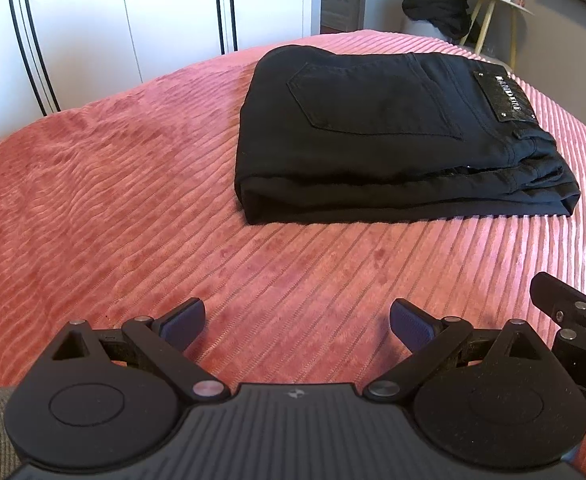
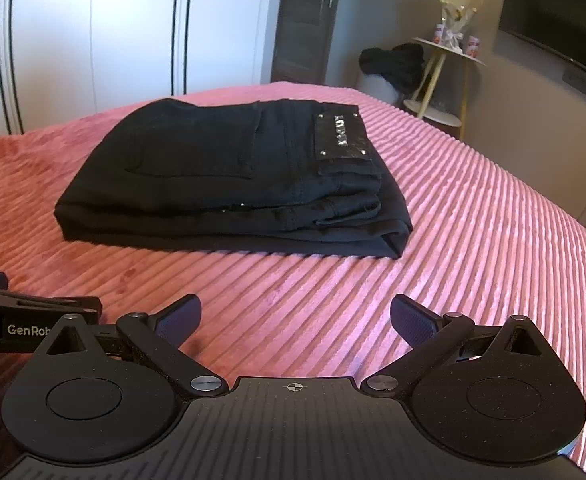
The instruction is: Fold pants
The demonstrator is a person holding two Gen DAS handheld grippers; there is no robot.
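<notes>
Left wrist: your left gripper [image 1: 297,326] sat wide, holding nothing, over bare pink bedspread [image 1: 113,208]. The pants [image 1: 377,136] lay folded in a flat stack toward the bed's far edge, well apart.

Right wrist: your right gripper [image 2: 296,324] was also wide and empty. Pants stack looked square, label patch [image 2: 341,136] up. Folding looked done; nothing obvious left.

Soft daylight fills both pictures, bright but not harsh. The pink bedspread [image 2: 473,240] shines pale to the right of the jaws. The black pants [image 1: 373,128] ahead of them are so dark that folds hardly show. Straight lines bend near the edges, and corners go dark.
</notes>
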